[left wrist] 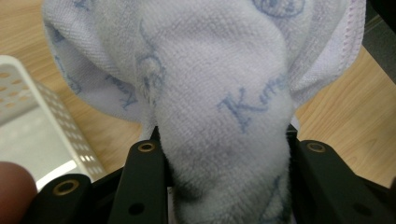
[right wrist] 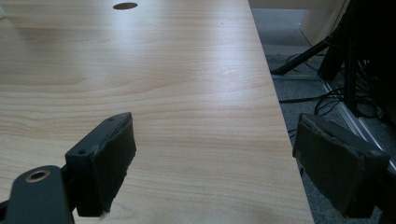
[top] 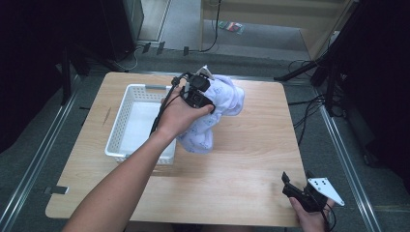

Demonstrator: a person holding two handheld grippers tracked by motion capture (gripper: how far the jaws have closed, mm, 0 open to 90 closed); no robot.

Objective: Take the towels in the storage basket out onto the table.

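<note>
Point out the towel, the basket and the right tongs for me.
towel (top: 227, 99), high view, bunched upper part.
basket (top: 119, 118), high view, left wall.
right tongs (right wrist: 212, 161), right gripper view, midway between the open pads.

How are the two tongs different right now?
The left tongs are squeezed shut on the white towel; the right tongs stand wide open with nothing between them. The left ones are up beside the white basket; the right ones sit at the table's near corner. Both are black.

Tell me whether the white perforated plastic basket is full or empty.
Empty: the white perforated plastic basket shows a bare floor in the high view. The white blue-printed towel is outside it, beside its right wall.
</note>
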